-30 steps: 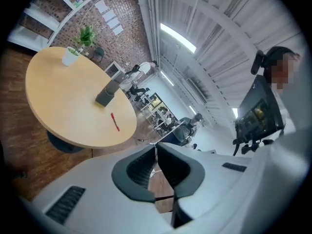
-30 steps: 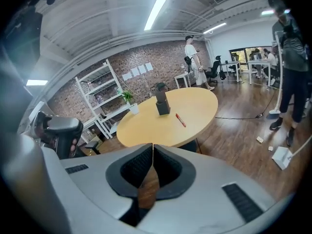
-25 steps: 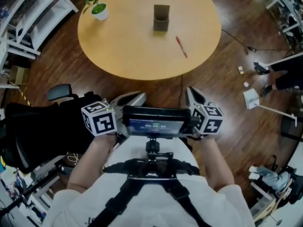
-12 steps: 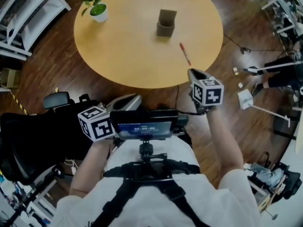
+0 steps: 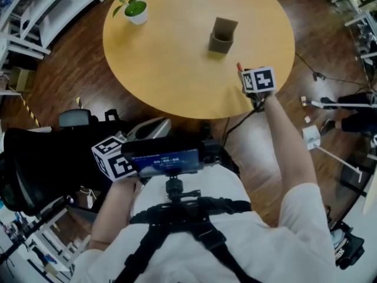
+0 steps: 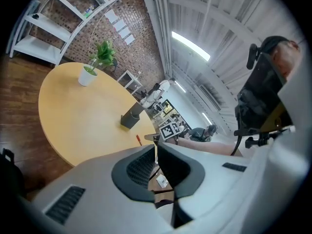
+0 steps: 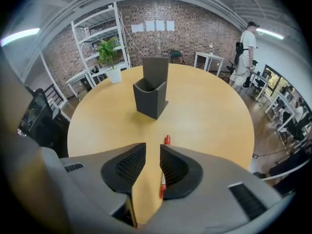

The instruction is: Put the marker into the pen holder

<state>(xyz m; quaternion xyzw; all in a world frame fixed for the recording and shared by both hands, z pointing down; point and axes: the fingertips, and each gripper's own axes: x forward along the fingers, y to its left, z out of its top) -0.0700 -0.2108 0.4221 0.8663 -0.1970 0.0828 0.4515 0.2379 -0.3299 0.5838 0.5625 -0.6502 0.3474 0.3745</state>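
Round light-wood table on dark plank floor. Small potted plant in white pot near table's far-left edge. White shelving upper left — black office chair lower left. Bkgd: brick wall w/ paper sheets; a person stands at right.

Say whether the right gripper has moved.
Yes: the right gripper went from the waist out over the table, toward the pen holder. Its jaws have just been opening, marker between them.

Round wood table w/ pen holder, marker, potted plant.
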